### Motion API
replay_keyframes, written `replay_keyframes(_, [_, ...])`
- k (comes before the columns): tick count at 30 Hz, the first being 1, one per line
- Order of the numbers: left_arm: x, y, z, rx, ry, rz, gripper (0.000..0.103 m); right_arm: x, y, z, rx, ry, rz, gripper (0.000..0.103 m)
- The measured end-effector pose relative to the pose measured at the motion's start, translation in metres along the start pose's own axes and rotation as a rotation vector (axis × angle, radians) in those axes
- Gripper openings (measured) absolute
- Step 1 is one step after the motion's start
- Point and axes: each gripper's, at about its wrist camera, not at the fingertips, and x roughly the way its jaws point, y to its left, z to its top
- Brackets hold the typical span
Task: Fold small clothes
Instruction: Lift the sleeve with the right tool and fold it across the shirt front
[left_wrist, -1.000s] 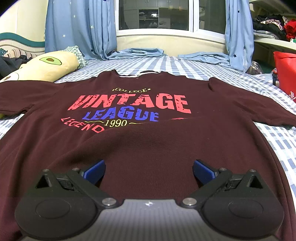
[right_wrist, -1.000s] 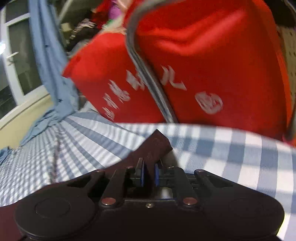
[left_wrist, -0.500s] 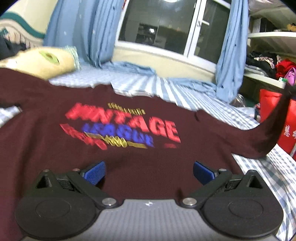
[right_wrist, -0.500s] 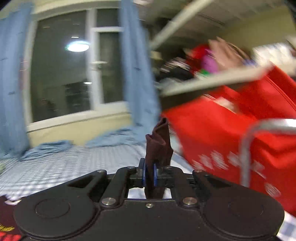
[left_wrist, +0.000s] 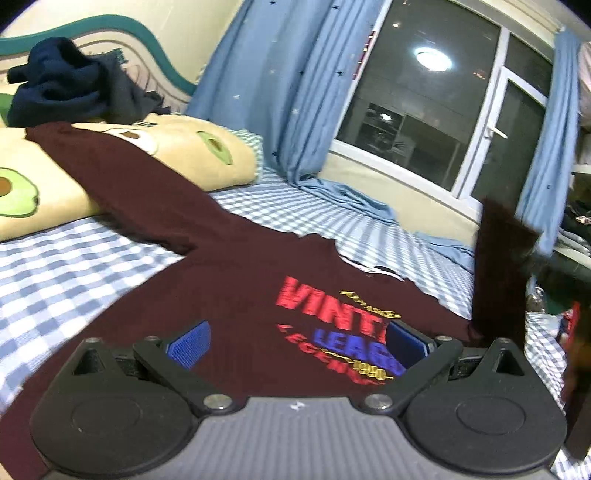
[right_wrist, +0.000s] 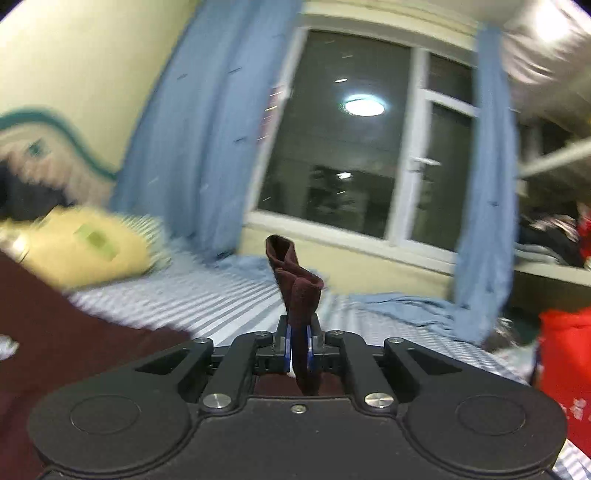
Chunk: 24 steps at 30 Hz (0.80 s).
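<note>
A maroon T-shirt (left_wrist: 236, 288) with a red, blue and yellow "VINTAGE LEAGUE" print lies front up on the checked bed. My left gripper (left_wrist: 295, 341) is open and empty just above the shirt's body, blue pads apart. My right gripper (right_wrist: 299, 347) is shut on the shirt's right sleeve (right_wrist: 295, 280), whose end sticks up from the jaws. In the left wrist view that lifted sleeve (left_wrist: 498, 273) stands up at the right. The left sleeve (left_wrist: 122, 177) is draped over the avocado pillow.
A yellow avocado-print pillow (left_wrist: 48, 184) and dark clothes (left_wrist: 70, 88) lie at the bed's head on the left. Blue curtains (left_wrist: 280, 92) and a window are beyond the bed. A red bag (right_wrist: 565, 362) stands at the right. The blue checked sheet (left_wrist: 59, 258) surrounds the shirt.
My right gripper has lifted the right sleeve off the bed and swung it left, away from the red bag. My left gripper has turned left over the shirt and stayed open.
</note>
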Motion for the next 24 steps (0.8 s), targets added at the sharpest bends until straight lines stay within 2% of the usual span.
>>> replay_keyframes(4, [0.002,0.016,0.002,0.015,-0.011,0.041,0.102,0.007,0.060,-0.026,-0.110,0.099,0.081,0.007])
replay_keyframes(7, [0.002,0.023,0.004,0.027,-0.012,0.047,0.102,0.009,0.085,-0.046,-0.163,0.184,0.122,0.008])
replay_keyframes(8, [0.002,0.023,0.004,0.031,-0.010,0.045,0.102,0.009,0.090,-0.051,-0.163,0.209,0.133,0.012])
replay_keyframes(10, [0.005,0.021,0.005,0.042,-0.004,0.030,0.102,0.006,0.089,-0.057,-0.144,0.250,0.167,0.023])
replay_keyframes(12, [0.010,0.016,0.005,0.062,-0.005,0.011,0.102,-0.005,0.084,-0.065,-0.143,0.254,0.178,0.056])
replay_keyframes(14, [0.019,0.007,0.007,0.095,0.002,-0.011,0.102,-0.017,0.068,-0.069,-0.132,0.241,0.171,0.071])
replay_keyframes(16, [0.030,-0.004,0.007,0.121,0.015,-0.034,0.102,-0.029,0.048,-0.073,-0.106,0.238,0.149,0.079])
replay_keyframes(18, [0.040,-0.018,0.006,0.141,0.032,-0.059,0.102,-0.038,0.023,-0.081,-0.060,0.242,0.107,0.092])
replay_keyframes(21, [0.057,-0.040,0.000,0.171,0.063,-0.111,0.102,-0.048,-0.027,-0.098,0.039,0.250,0.044,0.098])
replay_keyframes(24, [0.077,-0.058,-0.012,0.229,0.106,-0.097,0.102,-0.046,-0.072,-0.115,0.169,0.306,-0.040,0.098])
